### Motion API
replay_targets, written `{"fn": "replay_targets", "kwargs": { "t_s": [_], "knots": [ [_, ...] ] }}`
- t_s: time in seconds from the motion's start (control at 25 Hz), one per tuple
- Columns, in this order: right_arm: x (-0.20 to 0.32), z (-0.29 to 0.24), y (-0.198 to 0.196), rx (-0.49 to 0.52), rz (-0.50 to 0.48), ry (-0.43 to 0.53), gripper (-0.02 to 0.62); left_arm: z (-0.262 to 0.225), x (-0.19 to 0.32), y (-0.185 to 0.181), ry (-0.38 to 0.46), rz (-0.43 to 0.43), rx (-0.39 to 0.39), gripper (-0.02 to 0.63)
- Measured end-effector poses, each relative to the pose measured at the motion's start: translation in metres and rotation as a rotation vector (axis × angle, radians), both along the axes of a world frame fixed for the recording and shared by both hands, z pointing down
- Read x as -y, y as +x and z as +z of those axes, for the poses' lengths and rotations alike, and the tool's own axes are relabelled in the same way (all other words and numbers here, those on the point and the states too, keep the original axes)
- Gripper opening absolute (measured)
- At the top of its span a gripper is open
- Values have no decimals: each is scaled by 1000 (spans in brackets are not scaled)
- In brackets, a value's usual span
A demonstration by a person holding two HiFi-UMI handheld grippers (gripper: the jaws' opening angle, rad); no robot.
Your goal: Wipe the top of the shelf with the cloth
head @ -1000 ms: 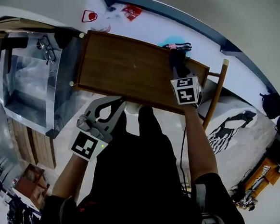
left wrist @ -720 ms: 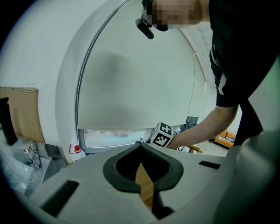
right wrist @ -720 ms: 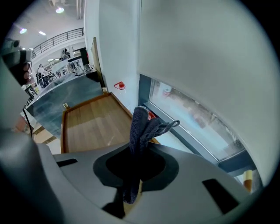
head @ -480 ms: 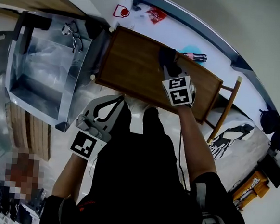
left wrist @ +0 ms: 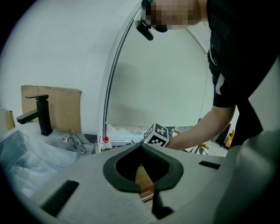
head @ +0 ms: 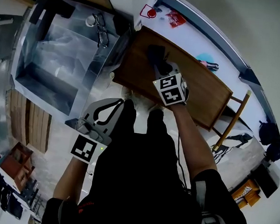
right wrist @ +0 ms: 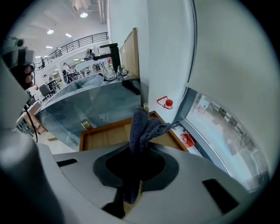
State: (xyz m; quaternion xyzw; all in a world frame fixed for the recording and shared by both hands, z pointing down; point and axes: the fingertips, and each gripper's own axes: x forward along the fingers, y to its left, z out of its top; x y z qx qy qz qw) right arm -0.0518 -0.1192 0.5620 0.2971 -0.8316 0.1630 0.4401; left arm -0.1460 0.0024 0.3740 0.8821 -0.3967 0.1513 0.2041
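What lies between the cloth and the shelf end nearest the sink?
Only bare shelf top ahead of the cloth, shown in the head view.

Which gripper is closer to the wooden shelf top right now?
Right. The right gripper holds the cloth over the shelf top; the left gripper hangs just off its near edge, shut and empty.

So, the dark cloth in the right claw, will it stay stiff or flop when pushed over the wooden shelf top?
Probably floppy: the cloth bunches in soft folds beyond the right claw. It likely weighs little, as a pinch holds it. On the shelf top it may drag and fold over.
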Motion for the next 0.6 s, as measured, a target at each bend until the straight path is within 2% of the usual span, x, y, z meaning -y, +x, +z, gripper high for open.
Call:
{"fn": "replay_targets", "kwargs": {
  "t_s": [0.32,0.6],
  "knots": [
    [-3,11,-63,9,-78,-9,43,6,-12,-36,-13,-24,3,20],
    [-8,29,-81,-15,-106,-29,43,13,-16,-52,-39,-53,-7,20]
  ]
}}
